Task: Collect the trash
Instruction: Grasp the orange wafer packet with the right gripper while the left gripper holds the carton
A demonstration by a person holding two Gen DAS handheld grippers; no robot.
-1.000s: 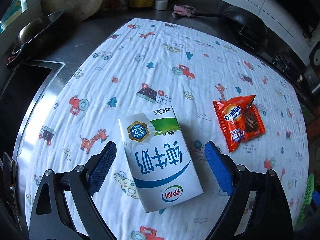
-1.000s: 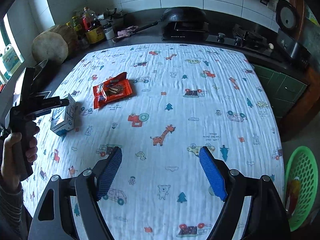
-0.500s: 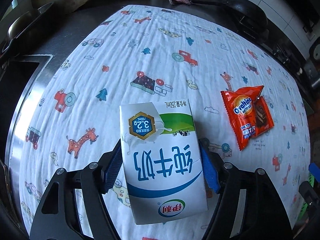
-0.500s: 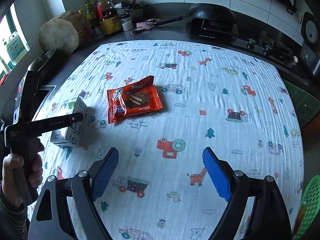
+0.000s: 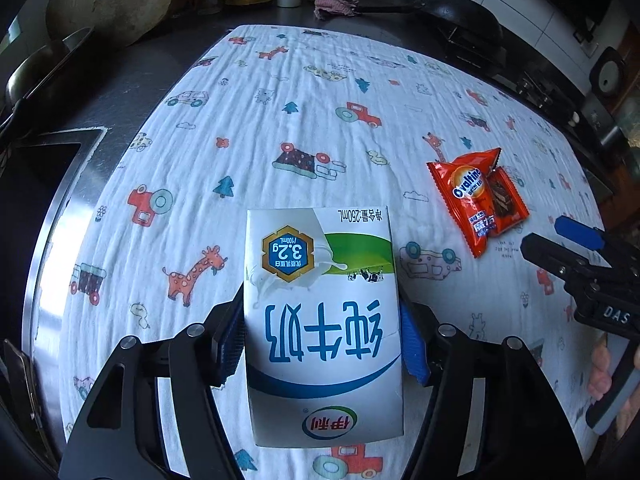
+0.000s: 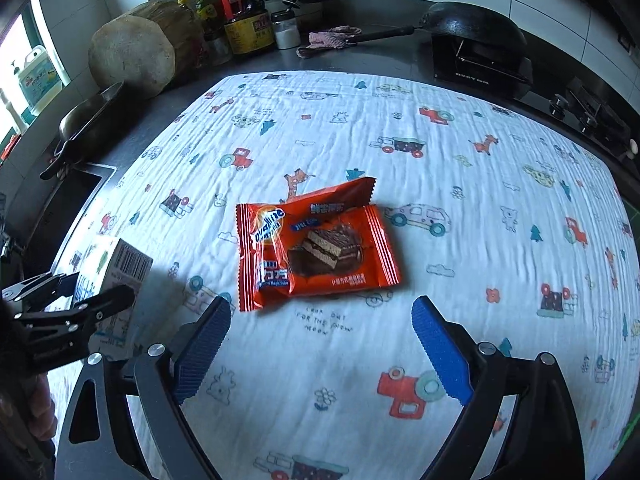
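A white, blue and green milk carton [image 5: 320, 312] is gripped between the blue pads of my left gripper [image 5: 322, 340], just above the patterned cloth [image 5: 280, 128]. The carton also shows at the left of the right wrist view [image 6: 120, 272], held by the left gripper [image 6: 76, 304]. An orange Ovaltine snack wrapper [image 6: 316, 244] lies flat on the cloth just ahead of my right gripper [image 6: 320, 344], which is open and empty. The wrapper also shows in the left wrist view [image 5: 478, 200], with the right gripper [image 5: 576, 252] beside it.
A sink [image 5: 28, 184] lies left of the cloth. A round wooden block [image 6: 132, 52], bottles [image 6: 244, 16], a rag [image 6: 328, 38], a black wok [image 6: 472, 26] and a stove [image 6: 592, 112] line the back counter.
My left gripper closed on the milk carton and holds it. My right gripper moved forward and left toward the orange wrapper, still open.
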